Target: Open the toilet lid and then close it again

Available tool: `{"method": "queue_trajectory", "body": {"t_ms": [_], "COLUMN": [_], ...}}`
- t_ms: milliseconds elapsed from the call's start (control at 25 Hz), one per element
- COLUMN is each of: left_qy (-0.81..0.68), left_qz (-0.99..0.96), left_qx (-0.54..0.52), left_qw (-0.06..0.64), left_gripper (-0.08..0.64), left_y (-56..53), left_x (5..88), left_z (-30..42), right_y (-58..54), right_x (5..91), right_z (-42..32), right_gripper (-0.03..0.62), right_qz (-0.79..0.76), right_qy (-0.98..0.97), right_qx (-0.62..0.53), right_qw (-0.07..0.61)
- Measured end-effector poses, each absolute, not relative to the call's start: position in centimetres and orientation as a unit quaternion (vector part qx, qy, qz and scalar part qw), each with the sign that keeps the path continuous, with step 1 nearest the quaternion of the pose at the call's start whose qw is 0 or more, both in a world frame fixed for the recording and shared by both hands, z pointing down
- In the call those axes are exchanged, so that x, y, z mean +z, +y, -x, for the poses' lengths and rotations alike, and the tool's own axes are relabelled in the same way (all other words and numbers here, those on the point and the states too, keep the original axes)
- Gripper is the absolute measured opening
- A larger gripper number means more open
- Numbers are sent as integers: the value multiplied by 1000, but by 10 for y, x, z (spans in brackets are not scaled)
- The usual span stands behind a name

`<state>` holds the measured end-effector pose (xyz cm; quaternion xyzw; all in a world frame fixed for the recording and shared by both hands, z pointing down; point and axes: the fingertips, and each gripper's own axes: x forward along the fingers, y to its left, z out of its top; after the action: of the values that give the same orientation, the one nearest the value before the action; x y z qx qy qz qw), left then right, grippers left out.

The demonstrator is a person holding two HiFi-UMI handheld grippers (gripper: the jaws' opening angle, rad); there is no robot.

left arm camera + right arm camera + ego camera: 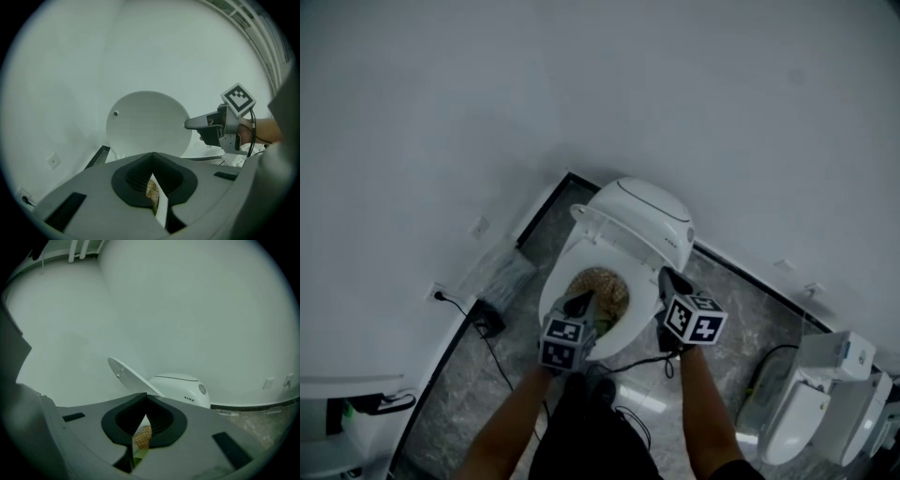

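The white toilet point(652, 214) stands against the wall with its round lid point(605, 225) raised and half upright. The seat ring point(555, 291) lies down around a bowl point(602, 286) with brownish content. My left gripper point(584, 302) hovers over the front of the bowl, jaws shut and empty. In the left gripper view the lid point(147, 124) faces me, and my right gripper point(188, 124) has its tip beside the lid's right edge; whether it touches I cannot tell. My right gripper point(666, 276) is shut on nothing. In the right gripper view the lid point(129, 376) shows edge-on.
A second toilet point(825, 403) stands at the lower right. A black box point(490, 319) with a cable and a clear plastic bag point(502, 272) lie on the grey floor left of the toilet. A cable point(633, 366) runs by the person's feet.
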<state>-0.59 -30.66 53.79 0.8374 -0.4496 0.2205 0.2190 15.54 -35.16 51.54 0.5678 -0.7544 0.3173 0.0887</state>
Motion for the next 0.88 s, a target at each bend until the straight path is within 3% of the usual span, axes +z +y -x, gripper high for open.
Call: {"method": "queue_trajectory", "body": {"t_ms": [880], "left_qy": [-344], "left_qz": [-883], "left_qx": [243], "left_qw": [208], "left_gripper": [8], "left_y": [-383], "left_x": [545], "left_z": [-60], "right_y": [-430], "right_x": [515], "right_z": [-231], "right_gripper": [9], "right_qz": [-642], "right_qy": [-695], "right_qx": [304], "right_qw": [109]}}
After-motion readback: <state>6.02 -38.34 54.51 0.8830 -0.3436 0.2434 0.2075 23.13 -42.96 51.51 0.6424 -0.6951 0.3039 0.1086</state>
